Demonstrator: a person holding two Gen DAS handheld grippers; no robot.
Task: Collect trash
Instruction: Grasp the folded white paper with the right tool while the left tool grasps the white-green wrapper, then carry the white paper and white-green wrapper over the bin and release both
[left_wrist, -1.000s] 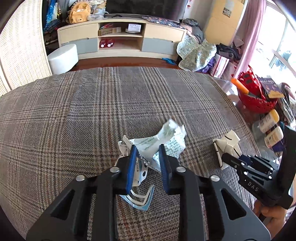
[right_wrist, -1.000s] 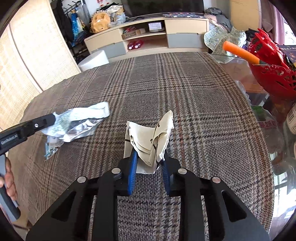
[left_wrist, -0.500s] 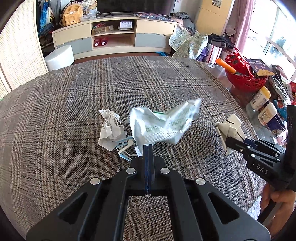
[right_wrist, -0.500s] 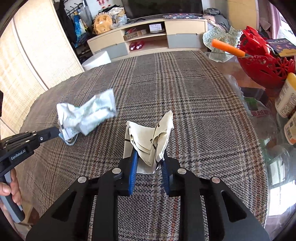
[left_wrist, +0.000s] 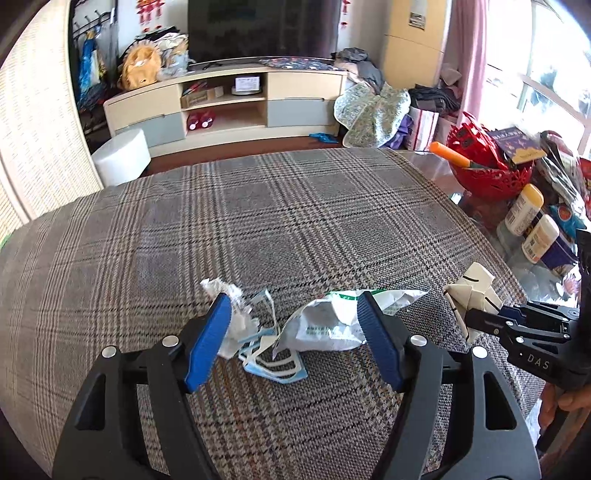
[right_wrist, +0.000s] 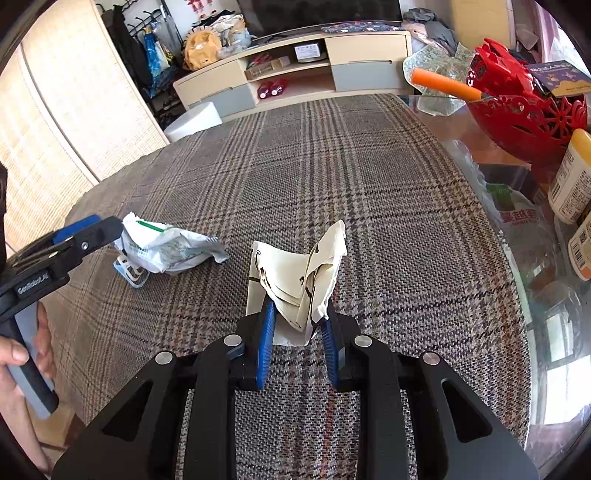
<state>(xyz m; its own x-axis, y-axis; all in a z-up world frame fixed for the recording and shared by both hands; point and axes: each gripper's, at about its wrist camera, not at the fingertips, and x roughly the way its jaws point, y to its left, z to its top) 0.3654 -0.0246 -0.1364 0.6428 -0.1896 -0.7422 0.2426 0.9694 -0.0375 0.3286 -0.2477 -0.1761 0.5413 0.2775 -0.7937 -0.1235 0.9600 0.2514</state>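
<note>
My left gripper is open and empty just above a small heap on the plaid cloth: a crumpled white wrapper with green print, a white tissue wad and a blue-and-white plastic piece. The wrapper and the left gripper also show at the left of the right wrist view. My right gripper is shut on a crumpled cream paper and holds it above the cloth. The paper and the right gripper show at the right of the left wrist view.
The plaid cloth covers a round table. On its bare glass right edge stand a red basket with an orange tube, two yellow-capped bottles and plastic bags. A TV cabinet and white stool lie beyond.
My left gripper closed on the wrapper, lifted it, then opened; the wrapper now lies on the cloth beside the tissue and plastic piece. My right gripper kept its hold on the cream paper.
</note>
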